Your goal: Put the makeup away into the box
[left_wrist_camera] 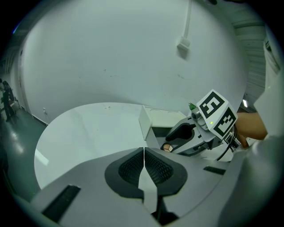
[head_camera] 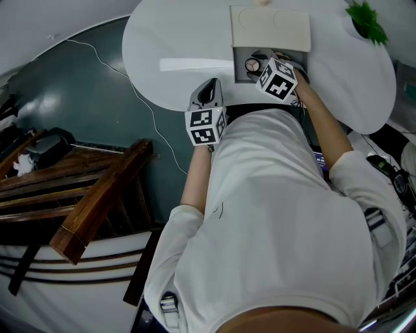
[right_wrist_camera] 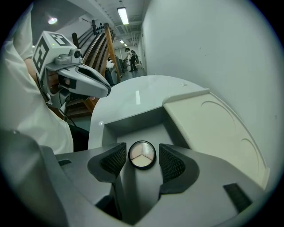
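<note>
A round makeup compact [right_wrist_camera: 142,154] with a three-part pale face lies on the grey floor of the open box [right_wrist_camera: 133,120]. The cream lid [right_wrist_camera: 213,126] is folded back to the right. My right gripper [right_wrist_camera: 142,162] reaches down into the box, open, with the compact between its pads and a gap on the right side. In the head view the compact [head_camera: 252,65] shows inside the box [head_camera: 242,54] next to my right gripper [head_camera: 261,64]. My left gripper [left_wrist_camera: 144,166] is shut on nothing and hovers over the table's near edge, left of the box [left_wrist_camera: 154,131].
The box stands on a round white table [head_camera: 175,52]. A green plant [head_camera: 367,19] sits at the table's far right. Wooden stairs [head_camera: 97,195] and a thin cable [head_camera: 149,110] on the dark floor lie to the left.
</note>
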`<state>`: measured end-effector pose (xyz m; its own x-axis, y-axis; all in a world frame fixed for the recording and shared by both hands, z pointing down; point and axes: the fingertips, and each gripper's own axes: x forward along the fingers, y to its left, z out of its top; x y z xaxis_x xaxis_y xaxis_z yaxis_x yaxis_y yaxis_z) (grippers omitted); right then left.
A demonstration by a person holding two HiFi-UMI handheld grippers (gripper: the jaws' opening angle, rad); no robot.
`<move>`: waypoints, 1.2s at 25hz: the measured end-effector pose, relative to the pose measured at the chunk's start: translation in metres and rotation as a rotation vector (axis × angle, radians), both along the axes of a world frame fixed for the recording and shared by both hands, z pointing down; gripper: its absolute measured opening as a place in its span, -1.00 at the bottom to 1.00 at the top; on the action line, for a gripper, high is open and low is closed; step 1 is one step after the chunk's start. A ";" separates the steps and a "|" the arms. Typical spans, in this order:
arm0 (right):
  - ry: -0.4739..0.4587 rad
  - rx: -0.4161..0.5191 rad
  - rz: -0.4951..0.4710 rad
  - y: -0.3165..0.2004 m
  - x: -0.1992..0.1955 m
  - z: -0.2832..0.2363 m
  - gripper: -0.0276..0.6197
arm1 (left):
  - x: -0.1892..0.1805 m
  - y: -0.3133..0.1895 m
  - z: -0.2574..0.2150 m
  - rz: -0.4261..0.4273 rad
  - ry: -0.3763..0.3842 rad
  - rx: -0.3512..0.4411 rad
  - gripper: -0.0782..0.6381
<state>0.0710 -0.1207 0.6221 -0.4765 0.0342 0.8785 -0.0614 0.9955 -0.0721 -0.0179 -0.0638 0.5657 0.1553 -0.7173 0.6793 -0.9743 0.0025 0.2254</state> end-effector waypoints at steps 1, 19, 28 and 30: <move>-0.001 0.004 -0.001 0.000 0.000 -0.002 -0.21 | 0.000 -0.001 -0.001 0.001 -0.001 0.002 -0.72; -0.126 0.121 0.301 -0.005 0.018 -0.053 -0.92 | 0.013 -0.005 -0.021 0.118 0.025 0.064 -0.72; -0.295 0.104 0.682 0.010 0.032 -0.081 -0.92 | 0.013 0.000 -0.033 0.184 0.067 0.083 -0.72; -0.309 0.152 0.744 0.004 0.043 -0.095 -0.92 | 0.018 -0.007 -0.042 0.192 0.091 0.104 -0.72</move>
<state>0.1143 -0.1169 0.5274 -0.5488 -0.4953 0.6734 -0.7094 0.7021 -0.0617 -0.0003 -0.0712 0.5242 0.3533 -0.7340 0.5800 -0.9301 -0.2092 0.3019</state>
